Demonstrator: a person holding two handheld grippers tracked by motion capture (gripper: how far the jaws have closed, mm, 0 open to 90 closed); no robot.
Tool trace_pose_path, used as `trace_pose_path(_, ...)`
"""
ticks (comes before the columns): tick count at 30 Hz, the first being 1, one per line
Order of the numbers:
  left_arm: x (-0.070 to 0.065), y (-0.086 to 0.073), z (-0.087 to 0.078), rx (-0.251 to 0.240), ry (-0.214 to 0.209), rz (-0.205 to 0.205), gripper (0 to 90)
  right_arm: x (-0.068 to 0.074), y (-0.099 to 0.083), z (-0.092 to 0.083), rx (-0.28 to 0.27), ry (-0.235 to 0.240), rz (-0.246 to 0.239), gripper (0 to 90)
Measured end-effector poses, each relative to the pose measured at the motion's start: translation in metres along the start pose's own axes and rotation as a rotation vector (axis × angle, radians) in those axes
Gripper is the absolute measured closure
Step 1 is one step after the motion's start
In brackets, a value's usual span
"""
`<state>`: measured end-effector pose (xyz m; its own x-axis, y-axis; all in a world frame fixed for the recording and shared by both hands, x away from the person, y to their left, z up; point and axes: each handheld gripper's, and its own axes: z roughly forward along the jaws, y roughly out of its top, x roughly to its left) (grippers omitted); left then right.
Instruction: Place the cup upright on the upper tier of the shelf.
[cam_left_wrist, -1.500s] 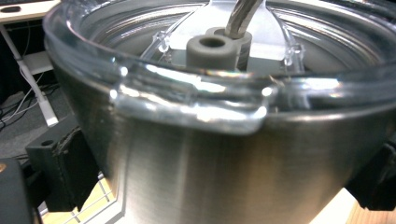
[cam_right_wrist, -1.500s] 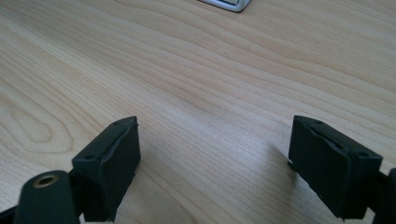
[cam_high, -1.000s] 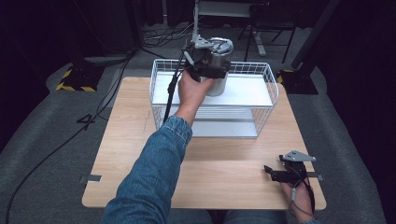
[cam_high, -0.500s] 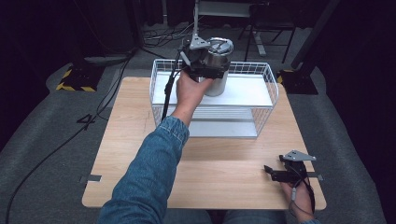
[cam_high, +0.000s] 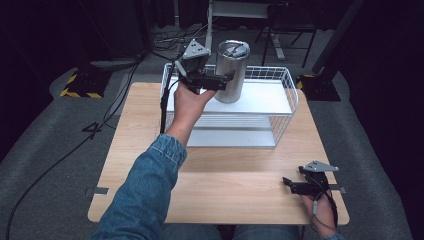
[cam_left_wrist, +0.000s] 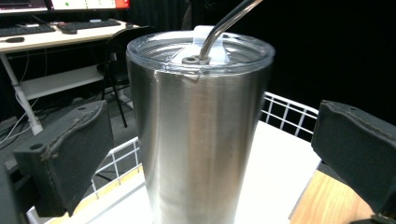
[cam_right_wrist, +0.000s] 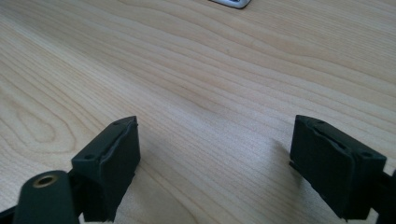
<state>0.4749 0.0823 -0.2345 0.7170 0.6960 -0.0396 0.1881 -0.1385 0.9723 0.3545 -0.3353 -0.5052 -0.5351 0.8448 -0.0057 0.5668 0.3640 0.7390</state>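
L tongs wide apart, steel tumbler btwn, untouched.

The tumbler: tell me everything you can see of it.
The tumbler is a tall brushed-steel cup that tapers slightly downward, topped by a clear plastic lid with a bent metal straw through it. It stands upright in the white wire basket, on its white floor. The left gripper flanks it, open, fingers apart from its sides.

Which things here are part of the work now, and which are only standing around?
In use:
steel tumbler with lid and straw
wire basket it stands in
left gripper, open around the tumbler

Not in use:
right gripper, open on the table
desk behind
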Motion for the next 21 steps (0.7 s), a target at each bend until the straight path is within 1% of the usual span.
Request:
trace_pose_path(1, -0.001, 0.000, -0.004, -0.002, -0.002, -0.001, 0.0, 0.000, 0.000, 0.000, 0.000, 0.001, 0.000, 16.3)
trace_pose_path(2, -0.001, 0.000, -0.004, -0.002, -0.002, -0.001, 0.0, 0.000, 0.000, 0.000, 0.000, 0.001, 0.000, 16.3)
trace_pose_path(3, -0.002, 0.000, -0.013, -0.005, -0.012, -0.005, 0.0, 0.000, 0.000, 0.000, 0.000, 0.001, 0.001, 16.3)
trace_pose_path(5, -0.004, -0.001, -0.022, -0.013, -0.015, -0.002, 0.1, 0.000, 0.000, 0.000, 0.000, 0.001, 0.001, 16.2)
trace_pose_path(6, -0.004, -0.001, -0.022, -0.013, -0.015, -0.002, 0.1, 0.000, 0.000, 0.000, 0.000, 0.001, 0.001, 16.2)
trace_pose_path(7, -0.007, -0.001, -0.029, -0.017, -0.019, 0.001, 0.1, 0.000, 0.000, 0.000, 0.000, 0.001, 0.001, 16.2)
trace_pose_path(8, -0.008, -0.002, -0.033, -0.016, -0.023, 0.002, 0.1, 0.000, 0.000, 0.000, -0.001, 0.000, 0.001, 16.1)
trace_pose_path(10, -0.010, -0.002, -0.036, -0.015, -0.026, 0.004, 0.1, 0.000, 0.000, 0.000, -0.001, 0.000, 0.001, 16.0)
trace_pose_path(12, -0.015, -0.005, -0.045, -0.011, -0.034, 0.009, 0.1, 0.000, 0.000, 0.000, 0.001, 0.000, 0.000, 15.6)
trace_pose_path(15, -0.016, -0.006, -0.050, -0.008, -0.039, 0.012, 0.1, 0.000, 0.000, 0.001, 0.001, -0.001, 0.000, 15.5)
trace_pose_path(16, -0.020, -0.008, -0.056, -0.010, -0.046, 0.013, 0.1, 0.000, 0.000, 0.001, 0.002, -0.001, 0.000, 15.4)
trace_pose_path(17, -0.020, -0.008, -0.056, -0.010, -0.046, 0.013, 0.1, 0.000, 0.000, 0.001, 0.002, -0.001, 0.000, 15.4)
trace_pose_path(18, -0.022, -0.010, -0.062, -0.010, -0.053, 0.017, 0.1, 0.000, 0.001, 0.001, 0.002, -0.001, 0.000, 15.3)
trace_pose_path(21, -0.024, -0.014, -0.069, -0.010, -0.066, 0.019, 0.1, 0.000, 0.001, 0.001, 0.003, 0.002, 0.001, 15.2)
